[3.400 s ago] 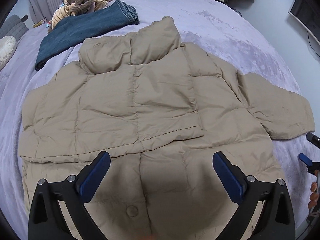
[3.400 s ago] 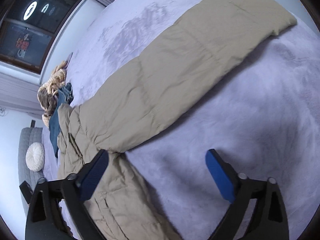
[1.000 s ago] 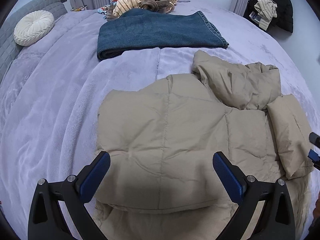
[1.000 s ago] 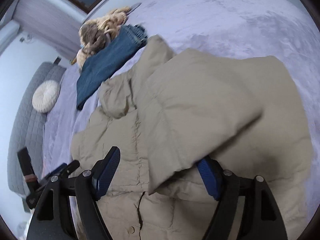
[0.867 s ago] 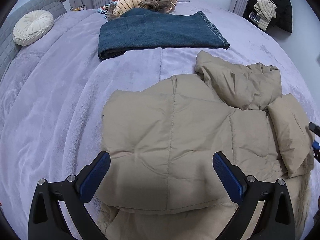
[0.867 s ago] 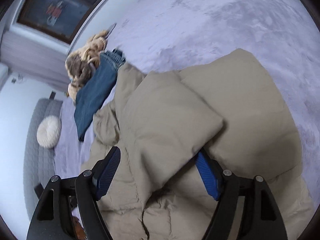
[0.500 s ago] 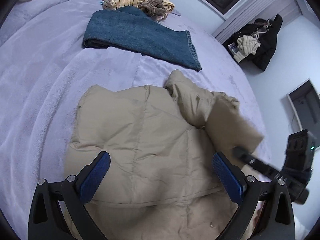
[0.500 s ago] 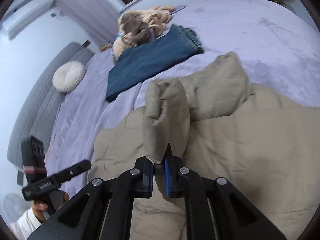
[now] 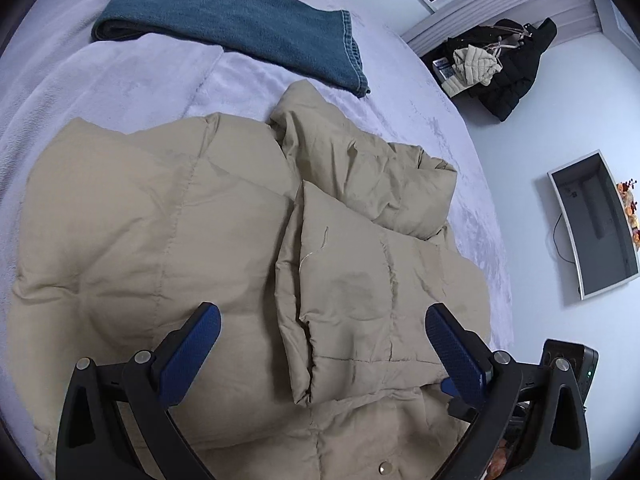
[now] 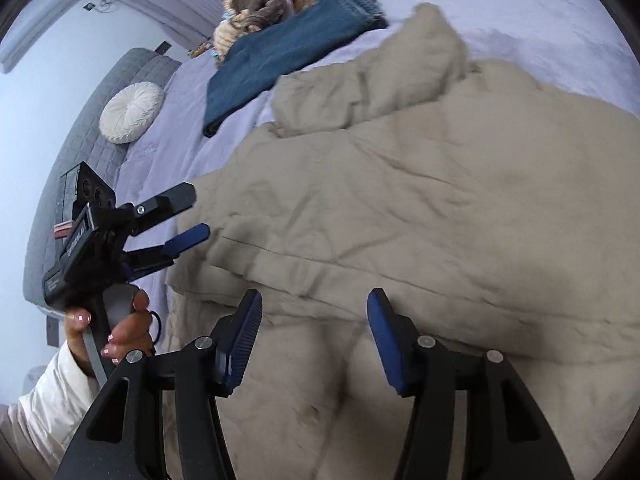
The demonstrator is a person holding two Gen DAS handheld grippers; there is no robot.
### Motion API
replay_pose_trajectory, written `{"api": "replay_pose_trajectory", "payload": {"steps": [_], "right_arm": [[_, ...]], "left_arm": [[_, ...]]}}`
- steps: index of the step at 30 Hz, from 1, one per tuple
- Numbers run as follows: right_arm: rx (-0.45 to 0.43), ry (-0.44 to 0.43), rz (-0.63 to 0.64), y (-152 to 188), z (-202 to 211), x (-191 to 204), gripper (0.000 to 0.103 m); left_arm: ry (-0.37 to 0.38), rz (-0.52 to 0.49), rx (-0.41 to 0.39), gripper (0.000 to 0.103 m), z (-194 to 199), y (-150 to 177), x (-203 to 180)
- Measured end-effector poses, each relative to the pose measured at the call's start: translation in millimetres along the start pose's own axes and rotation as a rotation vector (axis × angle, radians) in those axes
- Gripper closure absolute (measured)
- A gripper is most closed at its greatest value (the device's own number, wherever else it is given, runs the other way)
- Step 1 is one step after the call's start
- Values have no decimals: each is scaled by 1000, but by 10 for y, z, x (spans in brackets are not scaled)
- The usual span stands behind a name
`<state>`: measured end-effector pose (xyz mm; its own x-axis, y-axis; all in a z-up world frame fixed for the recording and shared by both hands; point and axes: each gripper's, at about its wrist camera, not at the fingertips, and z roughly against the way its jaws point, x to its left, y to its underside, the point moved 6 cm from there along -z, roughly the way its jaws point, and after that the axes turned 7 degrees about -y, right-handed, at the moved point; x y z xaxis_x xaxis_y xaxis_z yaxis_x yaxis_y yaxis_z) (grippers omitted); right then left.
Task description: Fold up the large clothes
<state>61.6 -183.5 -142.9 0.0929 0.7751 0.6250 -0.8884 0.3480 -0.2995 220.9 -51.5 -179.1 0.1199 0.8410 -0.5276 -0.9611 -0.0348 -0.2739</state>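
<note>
A tan puffer jacket (image 9: 160, 240) lies on the lilac bed, both sleeves folded in over its front. It also fills the right wrist view (image 10: 420, 200). My left gripper (image 9: 320, 344) is open and empty, hovering over the jacket's lower middle; it also shows from the side at the left of the right wrist view (image 10: 188, 216). My right gripper (image 10: 314, 328) is open and empty, just above the jacket near the folded sleeve's edge. Its body shows at the lower right of the left wrist view (image 9: 568, 364).
Folded blue jeans (image 9: 240, 12) and a pile of knitwear (image 10: 264, 4) lie at the far side of the bed. A round white cushion (image 10: 132, 112) rests against the grey headboard. A dark coat (image 9: 508, 60) and a monitor (image 9: 592, 224) are off the bed's right side.
My right gripper has let go of the sleeve it carried over and opened; the sleeve now lies flat across the jacket's front. My left gripper has shifted to the right.
</note>
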Motion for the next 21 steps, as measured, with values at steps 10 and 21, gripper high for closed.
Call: {"api": "replay_pose_trajectory", "payload": {"steps": [10,21], "right_arm": [[-132,156,-306,353,777,-1368,87],[-140,420,-68,-212,694,-1521,92]], "left_arm": [[-24,-43,-3,92,-245,52,-310],[-205,-67,-28,91,-230,294,153]]}}
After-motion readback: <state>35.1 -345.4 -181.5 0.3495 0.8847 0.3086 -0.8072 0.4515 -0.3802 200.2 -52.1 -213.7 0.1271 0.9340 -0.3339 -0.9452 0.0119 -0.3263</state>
